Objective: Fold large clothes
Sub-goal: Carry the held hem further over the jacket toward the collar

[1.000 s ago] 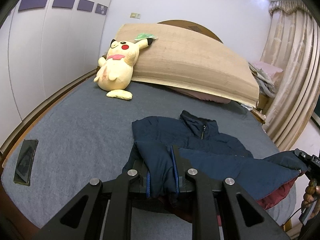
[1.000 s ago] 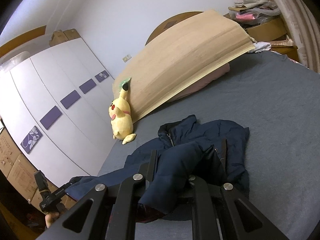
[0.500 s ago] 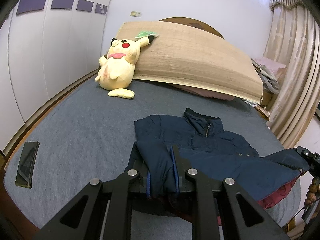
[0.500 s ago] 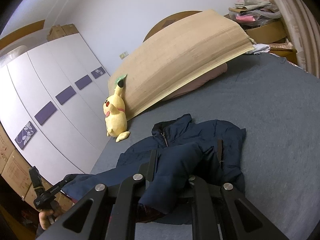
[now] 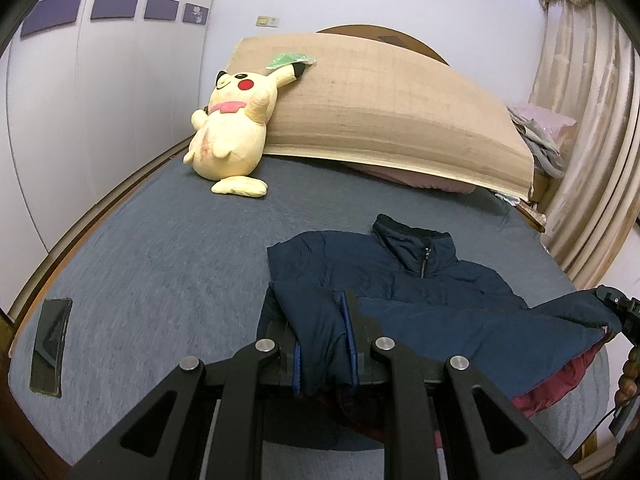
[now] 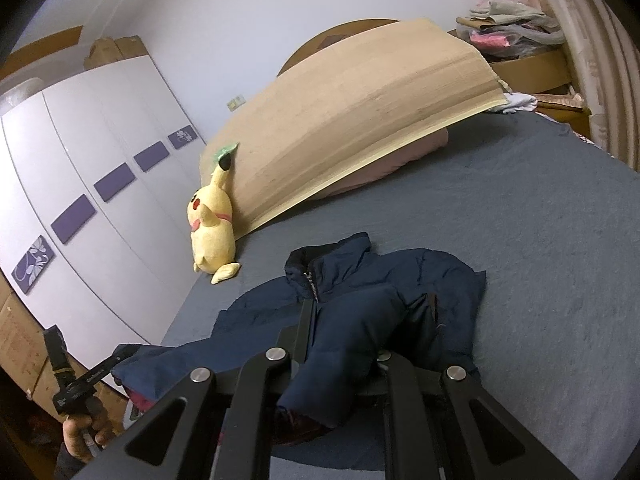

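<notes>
Both grippers have carried the lower edge of the navy jacket (image 5: 384, 276) a little farther up the grey bed (image 5: 160, 264) than a second ago, and the yellow plush toy (image 5: 230, 136) now looms larger in the left wrist view, while the right wrist view has swung so the wardrobe doors (image 6: 80, 216) fill less of the frame. The grip itself is unchanged.

The left gripper (image 5: 324, 344) is clamped on a bunched fold of navy fabric, cloth filling the space between its fingers. The right gripper (image 6: 356, 344) is likewise closed on a thick fold of the same garment, which drapes over and hides one finger.

The jacket lies front up near the foot of the bed, its collar (image 5: 416, 244) and zip pointing toward the headboard, its long axis running from the grippers to the tan mat (image 5: 392, 112) leaning there. The held hem is lifted, showing red lining (image 5: 560, 380).

One jacket, two grippers, one plush toy and one dark phone (image 5: 50, 344), lying flat near the bed's left edge, are in view.
</notes>
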A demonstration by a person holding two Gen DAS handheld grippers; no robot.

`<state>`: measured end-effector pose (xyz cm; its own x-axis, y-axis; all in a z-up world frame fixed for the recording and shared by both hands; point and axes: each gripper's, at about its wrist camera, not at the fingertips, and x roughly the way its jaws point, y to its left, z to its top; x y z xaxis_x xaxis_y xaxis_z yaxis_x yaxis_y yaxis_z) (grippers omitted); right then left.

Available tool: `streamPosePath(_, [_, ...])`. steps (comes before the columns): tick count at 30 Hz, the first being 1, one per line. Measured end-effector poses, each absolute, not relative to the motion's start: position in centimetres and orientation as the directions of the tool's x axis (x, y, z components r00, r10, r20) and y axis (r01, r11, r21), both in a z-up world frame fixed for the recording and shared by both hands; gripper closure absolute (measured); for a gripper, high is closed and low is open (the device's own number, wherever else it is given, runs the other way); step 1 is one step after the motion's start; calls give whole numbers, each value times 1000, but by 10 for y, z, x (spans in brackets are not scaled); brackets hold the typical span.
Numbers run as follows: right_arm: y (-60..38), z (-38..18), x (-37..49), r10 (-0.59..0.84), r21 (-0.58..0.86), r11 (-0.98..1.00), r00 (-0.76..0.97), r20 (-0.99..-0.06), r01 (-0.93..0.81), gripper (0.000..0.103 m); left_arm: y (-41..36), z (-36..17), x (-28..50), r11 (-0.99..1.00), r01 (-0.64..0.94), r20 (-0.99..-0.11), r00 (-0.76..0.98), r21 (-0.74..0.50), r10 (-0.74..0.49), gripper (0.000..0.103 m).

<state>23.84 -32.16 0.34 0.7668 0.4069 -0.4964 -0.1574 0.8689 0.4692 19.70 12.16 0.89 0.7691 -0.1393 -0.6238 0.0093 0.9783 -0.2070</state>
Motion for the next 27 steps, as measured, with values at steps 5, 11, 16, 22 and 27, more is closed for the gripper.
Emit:
streamPosePath(5, [-322,-1,249,389,458,878,764,-515,-138,91,118,5,209,981,14,-632,763,-195,-136,85])
streamPosePath(11, [-320,-7,264,370,445,888,759,-536,-119,91,114,-1,227,983,12,-647,751,-185,-131,85])
streamPosePath(16, [-316,-8,276,356,425,898,756,-549,-114,91,111,-4,239,985,12,-657,744,-170,-122,86])
streamPosePath(22, [-314,-10,288,339,410,906,755,-562,-102,91,107,-5,255,988,21,-669,734,-150,-117,86])
streamPosePath(27, [-316,-16,300,315,401,913,754,-577,-74,91,99,-3,269,991,31,-673,731,-129,-111,86])
